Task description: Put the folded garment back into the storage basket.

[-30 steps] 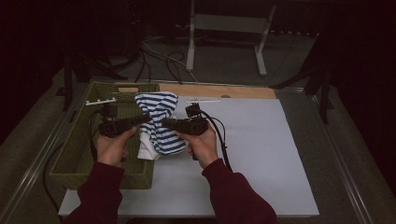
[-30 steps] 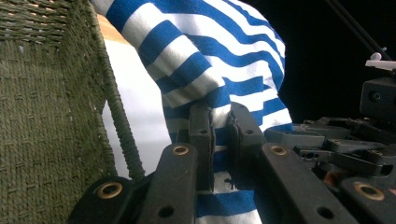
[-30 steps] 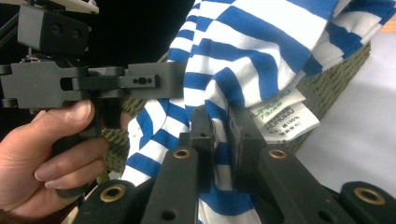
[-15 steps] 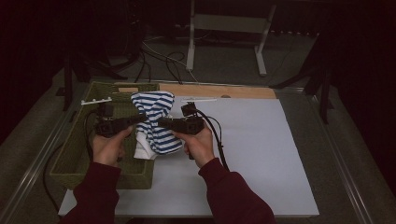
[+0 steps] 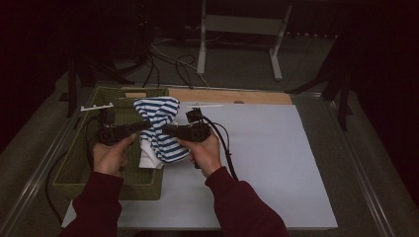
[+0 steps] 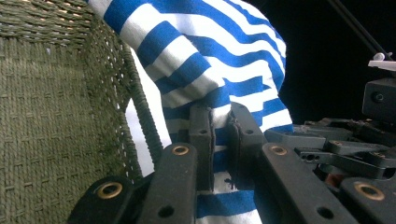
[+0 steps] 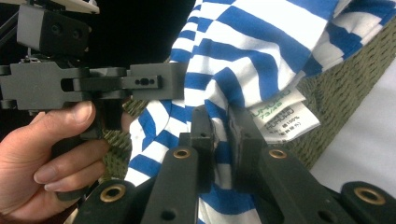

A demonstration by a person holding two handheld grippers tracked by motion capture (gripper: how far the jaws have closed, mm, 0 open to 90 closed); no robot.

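Both tongs pinch striped cloth [image 5: 159, 129]; right gripper view reveals care label [image 7: 285, 116].

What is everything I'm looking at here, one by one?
striped garment: one, blue and white, held up over the basket's right edge
care label: one, white, on the garment
basket: one, green woven, left side of table
white sheet: one, covering the table
wooden strip: one, tan, far table edge
left gripper: one, black, shut on the garment
right gripper: one, black, shut on the garment
sleeves: two, dark red
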